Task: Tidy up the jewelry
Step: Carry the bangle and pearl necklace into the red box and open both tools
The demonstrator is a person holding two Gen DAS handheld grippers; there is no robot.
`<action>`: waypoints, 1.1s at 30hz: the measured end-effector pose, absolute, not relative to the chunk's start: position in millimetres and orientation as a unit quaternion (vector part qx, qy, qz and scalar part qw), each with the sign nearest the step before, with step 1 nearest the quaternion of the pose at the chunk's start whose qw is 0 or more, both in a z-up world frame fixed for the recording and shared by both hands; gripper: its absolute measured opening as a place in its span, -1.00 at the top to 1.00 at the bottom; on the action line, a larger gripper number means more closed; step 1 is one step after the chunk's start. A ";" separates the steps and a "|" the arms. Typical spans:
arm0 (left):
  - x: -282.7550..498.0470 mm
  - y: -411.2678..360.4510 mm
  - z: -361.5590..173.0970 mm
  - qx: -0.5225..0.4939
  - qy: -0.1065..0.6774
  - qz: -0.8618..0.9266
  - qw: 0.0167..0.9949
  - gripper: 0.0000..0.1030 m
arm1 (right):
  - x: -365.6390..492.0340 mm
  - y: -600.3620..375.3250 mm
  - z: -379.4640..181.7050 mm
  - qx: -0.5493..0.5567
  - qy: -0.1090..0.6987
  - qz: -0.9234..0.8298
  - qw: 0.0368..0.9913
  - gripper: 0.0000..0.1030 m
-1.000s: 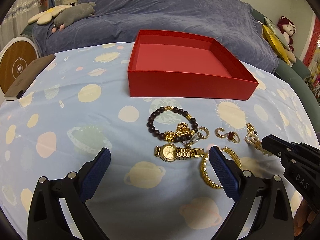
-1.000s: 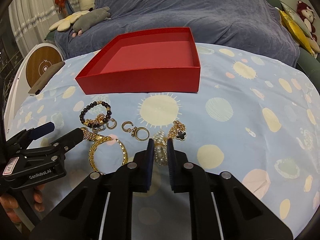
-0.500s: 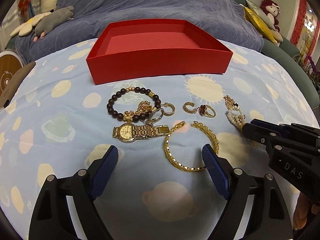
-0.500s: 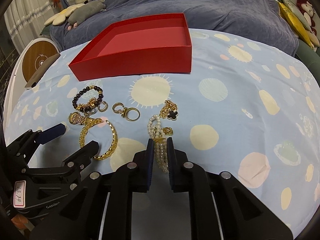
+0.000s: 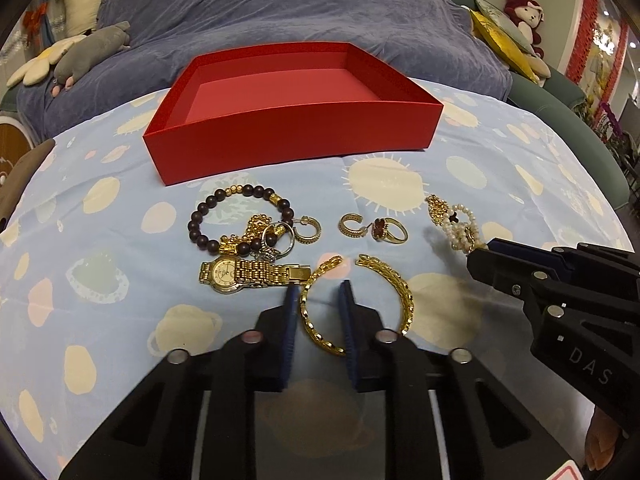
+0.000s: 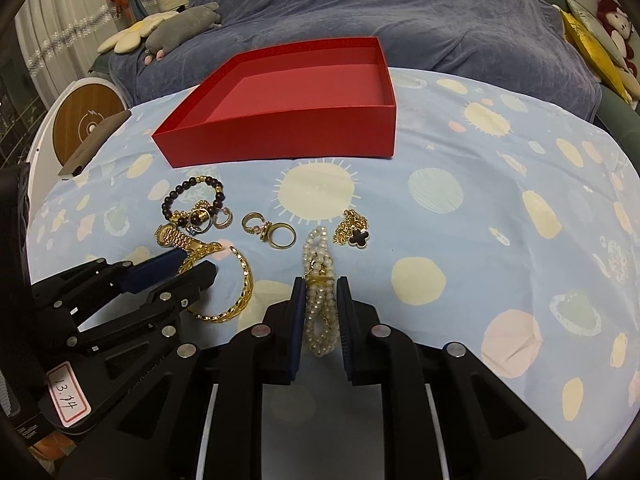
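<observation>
The left gripper (image 5: 318, 292) had just been closing, and its blue pads stood either side of the near-left arc of the gold bangle (image 5: 404, 300). The band lay between them on the cloth (image 5: 100, 320). Whether the pads pressed on it could not be told from either view. The rest of the bangle curved away to the right of the fingers. Just ahead and left of this gripper lay the watch (image 5: 240, 274). Beyond it was the bead bracelet (image 5: 224, 216) with a hoop earring (image 5: 308, 230). A second earring (image 5: 352, 226) and a red-stone ring (image 5: 390, 230) lay ahead and to the right.

The right gripper (image 6: 319, 288) had just been closing a little and was clenched on the pearl bracelet (image 6: 318, 256). The pearls bunched between its pads and extended ahead of the tips. Just ahead and right of it lay the clover pendant (image 6: 356, 236). The red box (image 6: 280, 136) stood well ahead of both grippers, open-topped.

Readable writing: "DAS" on the right gripper's body in the left wrist view. A white tag (image 6: 66, 398) on the left gripper read "13.74" by hand. Printed lettering beside it was too cut off to read.
</observation>
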State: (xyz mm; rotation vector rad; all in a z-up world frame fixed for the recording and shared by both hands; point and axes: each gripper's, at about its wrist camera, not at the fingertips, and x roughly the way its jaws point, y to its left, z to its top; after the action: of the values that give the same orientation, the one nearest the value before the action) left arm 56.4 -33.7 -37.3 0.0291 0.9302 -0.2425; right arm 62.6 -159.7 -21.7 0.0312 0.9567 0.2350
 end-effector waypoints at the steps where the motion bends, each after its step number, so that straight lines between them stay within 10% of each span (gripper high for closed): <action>1: 56.3 -32.6 -37.1 0.011 0.450 -0.123 0.884 0.94 | 62.1 -160.5 -20.2 0.016 0.458 0.112 0.882 0.71; 17: 65.7 -1.9 43.3 -0.011 0.395 -0.127 0.910 0.95 | 82.4 -170.4 59.3 0.050 0.387 0.140 0.910 0.71; 33: 290.3 20.6 55.8 -0.009 0.405 -0.082 0.911 0.95 | 312.5 -135.4 53.7 0.054 0.424 0.132 0.894 0.71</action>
State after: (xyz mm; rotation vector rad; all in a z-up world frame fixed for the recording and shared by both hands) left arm 290.3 20.6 55.8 -0.0188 0.8346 -0.1693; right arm 312.5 -135.4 53.7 0.1124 0.8791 0.2745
